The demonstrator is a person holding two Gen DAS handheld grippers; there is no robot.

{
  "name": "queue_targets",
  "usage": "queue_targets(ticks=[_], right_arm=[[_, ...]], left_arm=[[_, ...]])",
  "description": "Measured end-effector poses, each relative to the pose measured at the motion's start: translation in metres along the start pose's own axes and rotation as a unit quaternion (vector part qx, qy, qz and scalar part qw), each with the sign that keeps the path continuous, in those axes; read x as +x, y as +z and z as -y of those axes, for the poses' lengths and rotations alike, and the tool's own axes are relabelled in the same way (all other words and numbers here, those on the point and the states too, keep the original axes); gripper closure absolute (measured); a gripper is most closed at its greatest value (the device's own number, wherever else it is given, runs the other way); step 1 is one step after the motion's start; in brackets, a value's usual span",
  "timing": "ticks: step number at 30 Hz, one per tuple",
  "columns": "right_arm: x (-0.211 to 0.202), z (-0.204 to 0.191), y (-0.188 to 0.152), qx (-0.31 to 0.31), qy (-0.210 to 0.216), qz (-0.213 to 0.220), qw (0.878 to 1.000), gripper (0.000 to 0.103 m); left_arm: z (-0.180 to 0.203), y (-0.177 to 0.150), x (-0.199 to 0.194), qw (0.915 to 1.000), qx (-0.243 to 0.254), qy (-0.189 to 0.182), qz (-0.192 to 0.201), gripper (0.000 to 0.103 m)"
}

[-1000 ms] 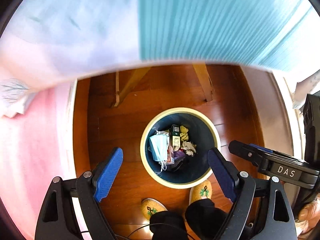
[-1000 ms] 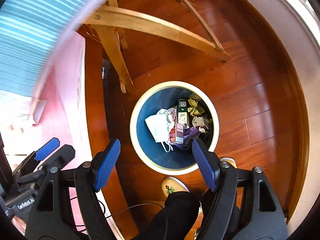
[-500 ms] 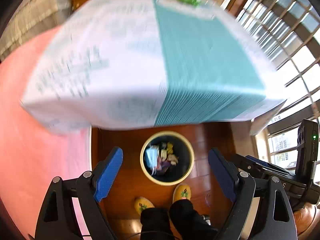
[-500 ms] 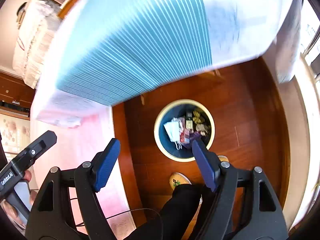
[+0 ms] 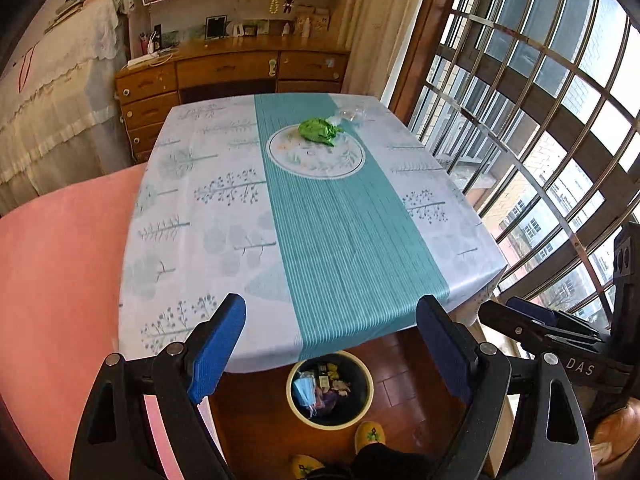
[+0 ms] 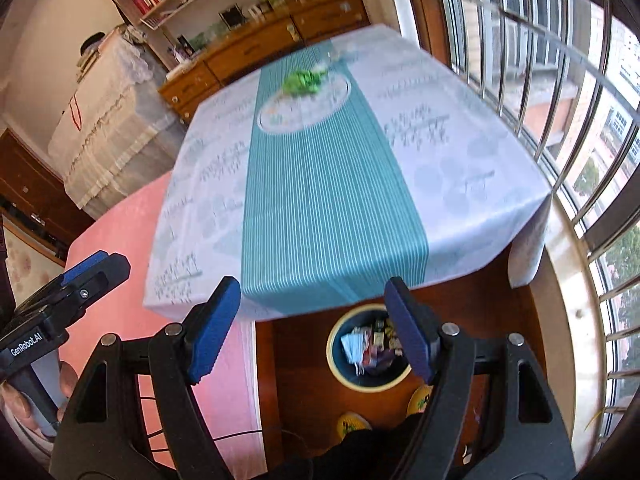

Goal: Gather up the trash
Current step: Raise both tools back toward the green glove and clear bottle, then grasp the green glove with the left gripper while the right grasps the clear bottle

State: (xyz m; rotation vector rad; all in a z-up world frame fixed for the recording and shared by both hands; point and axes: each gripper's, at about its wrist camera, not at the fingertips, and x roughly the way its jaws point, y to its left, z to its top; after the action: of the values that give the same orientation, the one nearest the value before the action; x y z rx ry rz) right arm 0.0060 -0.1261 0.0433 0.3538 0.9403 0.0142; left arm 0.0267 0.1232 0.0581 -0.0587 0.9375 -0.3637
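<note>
A crumpled green wrapper point(image 5: 319, 131) lies at the far end of the table point(image 5: 224, 216), with a clear plastic scrap point(image 5: 352, 114) just behind it. The wrapper also shows in the right wrist view point(image 6: 303, 80), blurred. A round bin point(image 5: 330, 390) with a cream rim stands on the floor under the table's near edge and holds a face mask and other trash; it shows in the right wrist view too point(image 6: 370, 348). My left gripper point(image 5: 332, 352) is open and empty above the table's near edge. My right gripper point(image 6: 312, 330) is open and empty as well.
A pink bed point(image 5: 60, 264) runs along the table's left side. A barred window point(image 5: 540, 120) is at the right. A wooden dresser point(image 5: 224, 72) stands behind the table. The person's slippers point(image 5: 370, 434) are on the wood floor by the bin.
Both grippers have risen and tilted up from looking down into the bin to looking across the tabletop. The green wrapper has come into view. Both stay open.
</note>
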Motion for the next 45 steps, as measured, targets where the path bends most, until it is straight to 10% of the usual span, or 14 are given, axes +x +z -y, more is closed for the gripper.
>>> queue_targets(ticks=[12, 29, 45], right_arm=[[0.01, 0.014, 0.121, -0.015, 0.008, 0.037, 0.999, 0.031], [0.289, 0.079, 0.386, -0.002, 0.095, -0.082, 0.992, 0.031], [0.475, 0.115, 0.457, 0.167, 0.119, -0.121, 0.971, 0.039]], left_arm=[[0.017, 0.113, 0.034, 0.9972, 0.008, 0.071, 0.022, 0.015], [-0.015, 0.319, 0.29, 0.9824, -0.122, 0.133, -0.048, 0.023], [-0.052, 0.348, 0.418, 0.9582, -0.223, 0.147, -0.103, 0.026]])
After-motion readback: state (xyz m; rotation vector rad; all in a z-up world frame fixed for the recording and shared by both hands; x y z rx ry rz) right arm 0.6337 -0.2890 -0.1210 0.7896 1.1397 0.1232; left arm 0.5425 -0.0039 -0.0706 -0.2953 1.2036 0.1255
